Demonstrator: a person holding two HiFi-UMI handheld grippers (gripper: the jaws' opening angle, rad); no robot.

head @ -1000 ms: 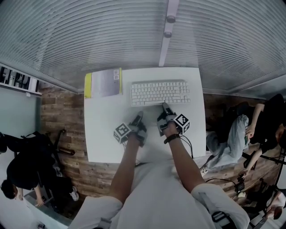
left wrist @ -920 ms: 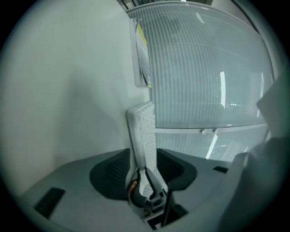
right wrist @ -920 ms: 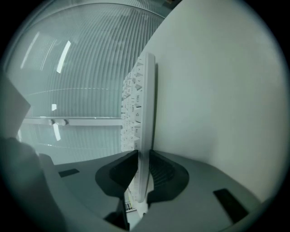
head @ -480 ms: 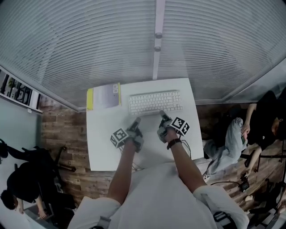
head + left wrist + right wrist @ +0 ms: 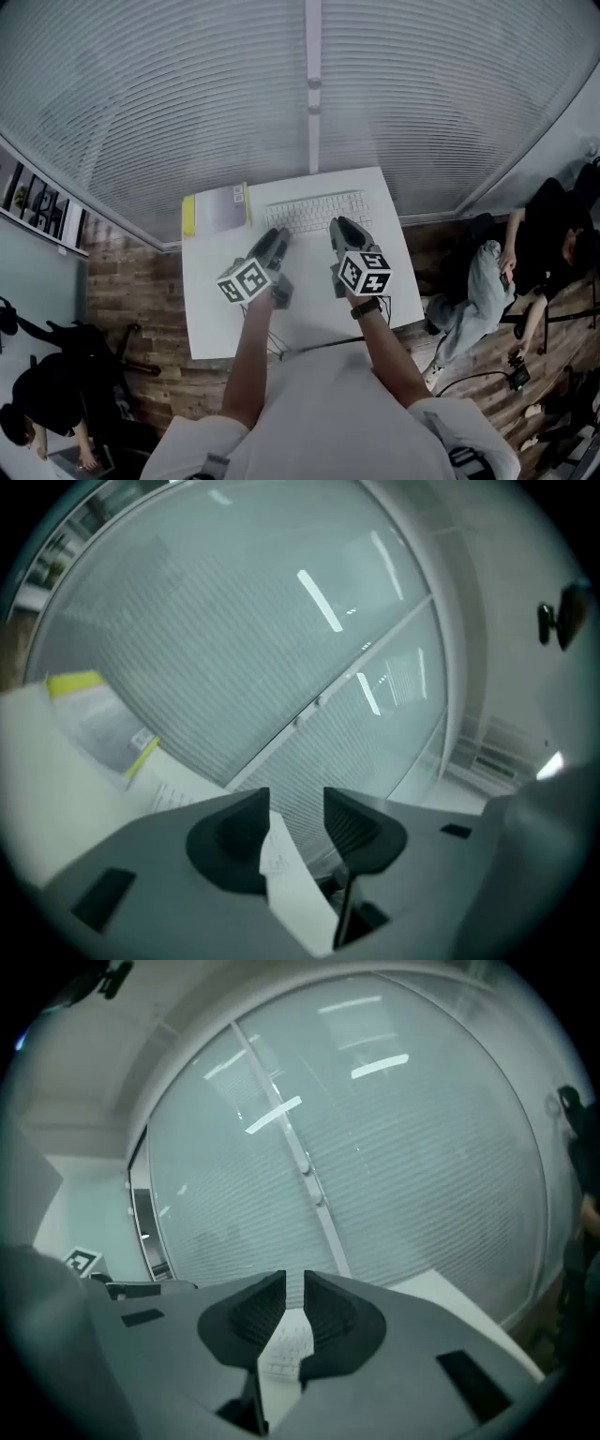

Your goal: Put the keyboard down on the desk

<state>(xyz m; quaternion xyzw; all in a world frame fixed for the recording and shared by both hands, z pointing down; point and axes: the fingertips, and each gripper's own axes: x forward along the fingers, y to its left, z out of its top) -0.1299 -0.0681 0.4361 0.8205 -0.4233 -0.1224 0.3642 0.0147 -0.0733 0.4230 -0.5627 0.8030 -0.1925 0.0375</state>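
Note:
The white keyboard (image 5: 319, 208) lies across the back of the white desk (image 5: 211, 300), partly hidden by both grippers. My left gripper (image 5: 278, 236) is at its near left corner and my right gripper (image 5: 339, 228) at its near edge, both raised toward the head camera. In the right gripper view the jaws (image 5: 295, 1283) stand narrow on a strip of the keyboard (image 5: 284, 1354) with keys showing. In the left gripper view a white slab of the keyboard (image 5: 281, 874) runs between the jaws (image 5: 296, 803), against the left pad. Both gripper views tilt up at the wall.
A grey book with a yellow spine (image 5: 217, 208) lies at the desk's back left, also visible in the left gripper view (image 5: 89, 714). A glass wall with blinds (image 5: 309, 94) rises behind the desk. People sit at the right (image 5: 525, 253) and lower left (image 5: 37, 412) on wood flooring.
Both grippers have risen toward the head camera and moved forward over the keyboard's near edge. The left gripper, earlier short of the keyboard, now overlaps its corner. The head view has shifted.

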